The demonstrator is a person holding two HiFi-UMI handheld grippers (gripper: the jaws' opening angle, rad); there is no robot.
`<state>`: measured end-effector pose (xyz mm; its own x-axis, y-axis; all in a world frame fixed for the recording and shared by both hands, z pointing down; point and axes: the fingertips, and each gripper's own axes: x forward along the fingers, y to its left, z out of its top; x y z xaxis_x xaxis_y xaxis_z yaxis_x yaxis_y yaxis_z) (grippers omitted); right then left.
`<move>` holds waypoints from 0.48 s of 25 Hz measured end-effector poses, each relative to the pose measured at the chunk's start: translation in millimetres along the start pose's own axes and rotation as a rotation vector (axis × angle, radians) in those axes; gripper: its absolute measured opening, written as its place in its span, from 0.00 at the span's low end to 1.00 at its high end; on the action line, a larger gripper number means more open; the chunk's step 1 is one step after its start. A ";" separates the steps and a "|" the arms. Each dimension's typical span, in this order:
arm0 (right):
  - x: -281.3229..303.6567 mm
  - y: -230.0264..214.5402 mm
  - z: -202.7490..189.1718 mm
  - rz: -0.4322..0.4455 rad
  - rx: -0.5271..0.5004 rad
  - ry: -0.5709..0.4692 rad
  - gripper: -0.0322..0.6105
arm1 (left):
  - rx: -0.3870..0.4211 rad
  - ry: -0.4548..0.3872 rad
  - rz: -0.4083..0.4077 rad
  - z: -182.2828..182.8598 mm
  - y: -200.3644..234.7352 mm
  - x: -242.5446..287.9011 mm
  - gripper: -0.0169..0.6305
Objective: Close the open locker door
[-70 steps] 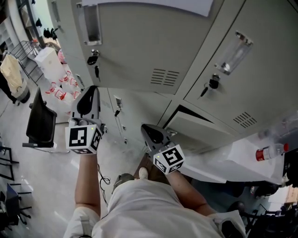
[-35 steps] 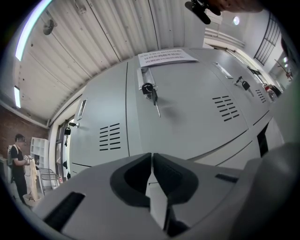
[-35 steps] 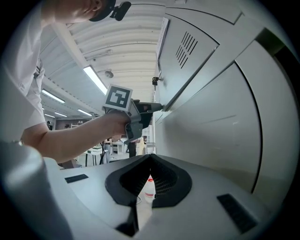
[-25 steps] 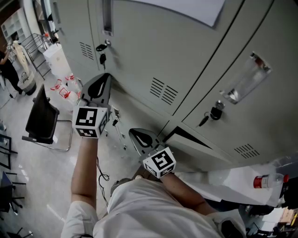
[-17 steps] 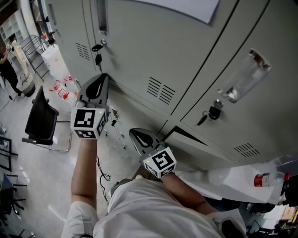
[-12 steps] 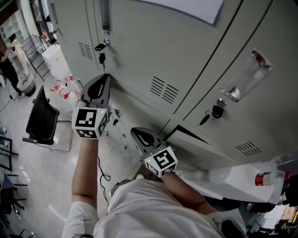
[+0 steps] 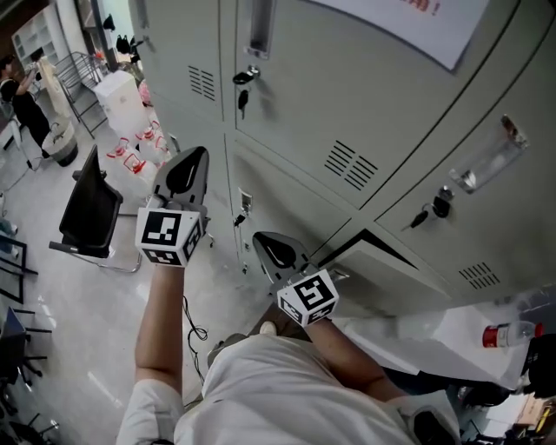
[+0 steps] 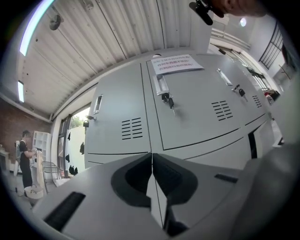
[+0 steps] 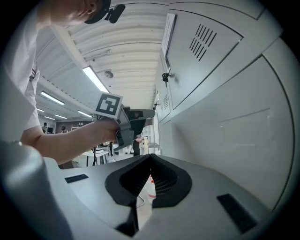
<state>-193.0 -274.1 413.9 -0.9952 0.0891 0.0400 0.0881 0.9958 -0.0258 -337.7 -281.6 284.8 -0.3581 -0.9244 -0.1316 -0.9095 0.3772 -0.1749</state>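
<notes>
Standing ajar in the lower row of the locker bank [image 7: 347, 96], the open locker door [image 7: 391, 280] shows a dark wedge of gap along its upper edge. Which side it hinges on cannot be made out.

The right gripper [image 7: 263, 241] is held just left of that door, near its free corner but apart from it. In the right gripper view its jaws are pressed together at the tips, with nothing between them.

The left gripper [image 7: 196, 156] is higher and further left, in front of the closed lower door beneath the locker whose lock carries a key [image 7: 241, 87]. Its jaws are likewise pressed together and empty — the left gripper view shows them meeting along one line.

A white paper notice [image 7: 417, 17] is stuck on an upper door. At the left, a black chair [image 7: 87, 213] stands on the floor [image 7: 52, 295] — and at the lower right a bottle [image 7: 508, 333] with a red cap lies on a white surface [image 7: 434, 335].
</notes>
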 end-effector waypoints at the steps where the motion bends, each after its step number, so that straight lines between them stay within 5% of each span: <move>1: 4.0 5.2 0.3 0.010 -0.001 0.002 0.07 | -0.008 0.003 0.006 -3.0 5.4 -8.1 0.04; 12: 44.2 74.4 2.5 0.124 -0.008 0.010 0.07 | -0.034 0.130 0.128 -50.8 61.0 -115.6 0.03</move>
<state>-230.5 -196.1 411.2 -0.9761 0.2120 0.0472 0.2111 0.9772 -0.0235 -362.5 -154.6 339.0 -0.4936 -0.8694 -0.0234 -0.8605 0.4921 -0.1318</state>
